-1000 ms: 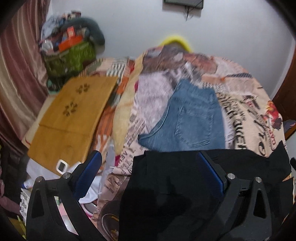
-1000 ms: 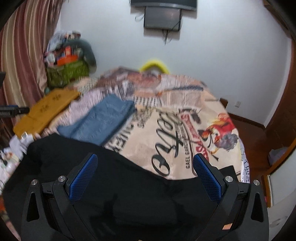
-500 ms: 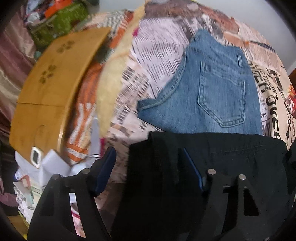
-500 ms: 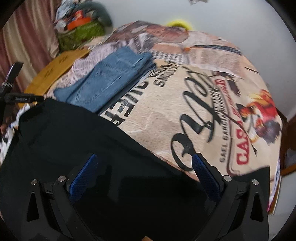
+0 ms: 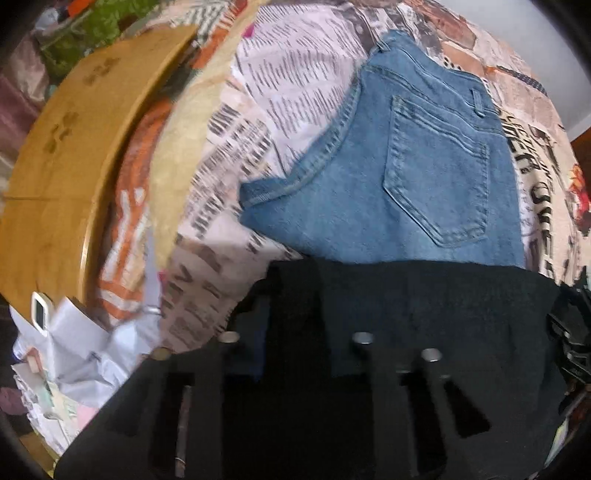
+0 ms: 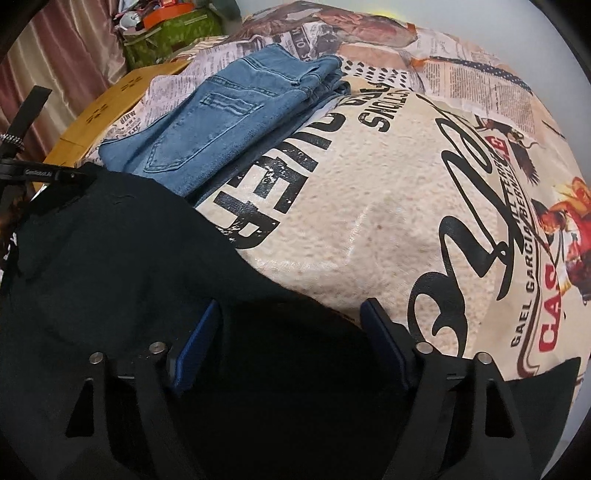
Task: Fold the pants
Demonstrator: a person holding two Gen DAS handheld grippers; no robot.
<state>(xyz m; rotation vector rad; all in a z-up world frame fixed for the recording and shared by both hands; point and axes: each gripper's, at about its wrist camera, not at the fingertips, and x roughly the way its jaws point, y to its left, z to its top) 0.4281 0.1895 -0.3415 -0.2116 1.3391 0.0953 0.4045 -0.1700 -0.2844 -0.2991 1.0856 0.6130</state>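
Observation:
Black pants (image 5: 443, 314) lie spread across the near end of the bed, seen also in the right wrist view as black pants (image 6: 110, 258). My left gripper (image 5: 293, 295) points steeply down at their far edge. Its jaws are closing, and a bunched fold of the black fabric is pinched between them. My right gripper (image 6: 291, 306) hovers over the same edge further right. Its blue pads (image 6: 195, 347) stand well apart and are closing, with black fabric between them but not pressed. Folded blue jeans (image 5: 424, 177) lie just beyond the black pants.
The bed cover (image 6: 369, 221) has newspaper and poster print. A yellow wooden board (image 5: 74, 147) lies left of the bed, with crumpled white paper (image 5: 74, 343) below it. A green bag (image 6: 173, 33) sits at the back left by a striped curtain.
Both grippers have come down onto the black pants and tipped downward. The left jaws went from wide open to nearly together around the fabric. The right jaws narrowed partway.

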